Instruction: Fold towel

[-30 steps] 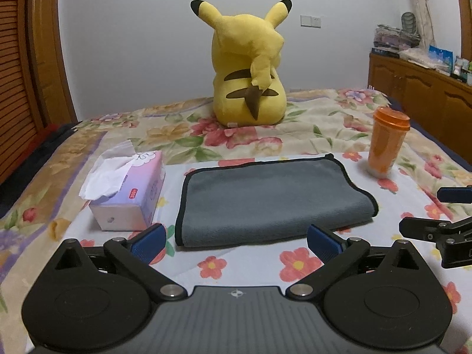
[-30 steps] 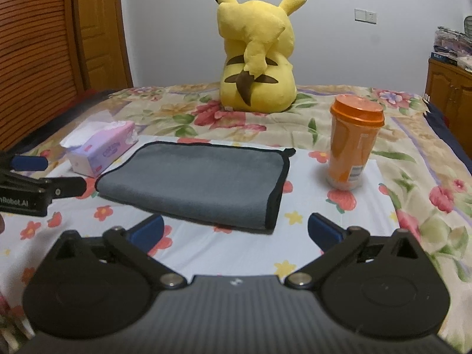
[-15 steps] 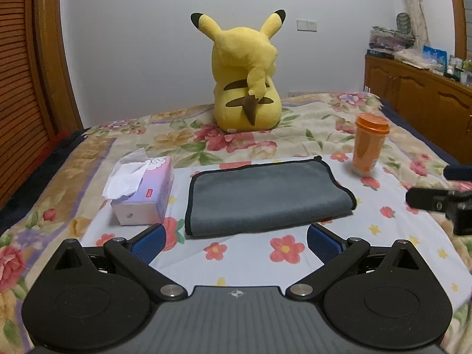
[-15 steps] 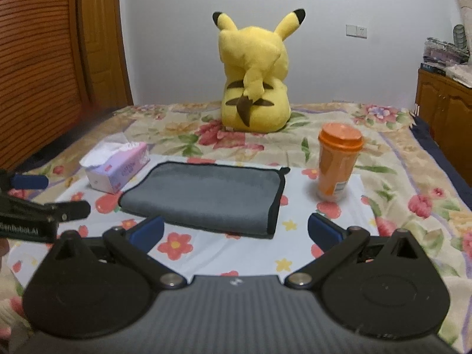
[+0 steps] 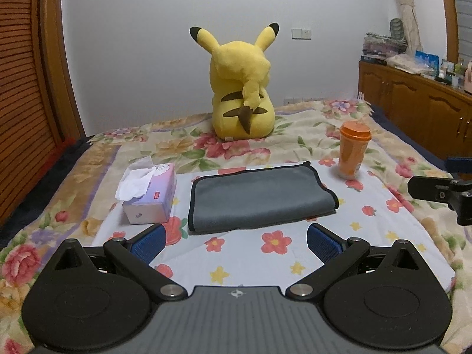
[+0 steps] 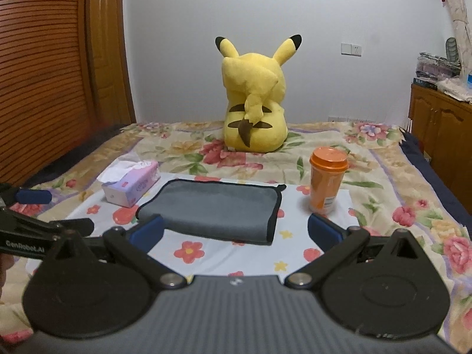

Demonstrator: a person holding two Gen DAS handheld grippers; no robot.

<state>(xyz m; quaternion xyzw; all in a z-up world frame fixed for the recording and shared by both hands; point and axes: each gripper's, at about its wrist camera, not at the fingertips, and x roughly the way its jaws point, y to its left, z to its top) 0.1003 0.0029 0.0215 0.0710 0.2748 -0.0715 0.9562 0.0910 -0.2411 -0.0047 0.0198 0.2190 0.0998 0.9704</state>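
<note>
A grey towel (image 5: 259,197) with black trim lies folded flat on a white flowered cloth (image 5: 265,256) on the bed; it also shows in the right wrist view (image 6: 215,206). My left gripper (image 5: 236,242) is open and empty, held back from the towel's near edge. My right gripper (image 6: 236,230) is open and empty, also short of the towel. The right gripper shows at the right edge of the left wrist view (image 5: 442,188). The left gripper shows at the left edge of the right wrist view (image 6: 38,215).
A tissue box (image 5: 150,197) sits left of the towel. An orange cup with lid (image 5: 352,153) stands to its right. A yellow plush toy (image 5: 243,97) sits behind. Wooden cabinets (image 5: 419,112) line the right wall, a wooden door (image 6: 44,73) the left.
Both grippers have drawn back and up from the towel, which now looks smaller and farther. The towel, cup and tissue box have not moved.
</note>
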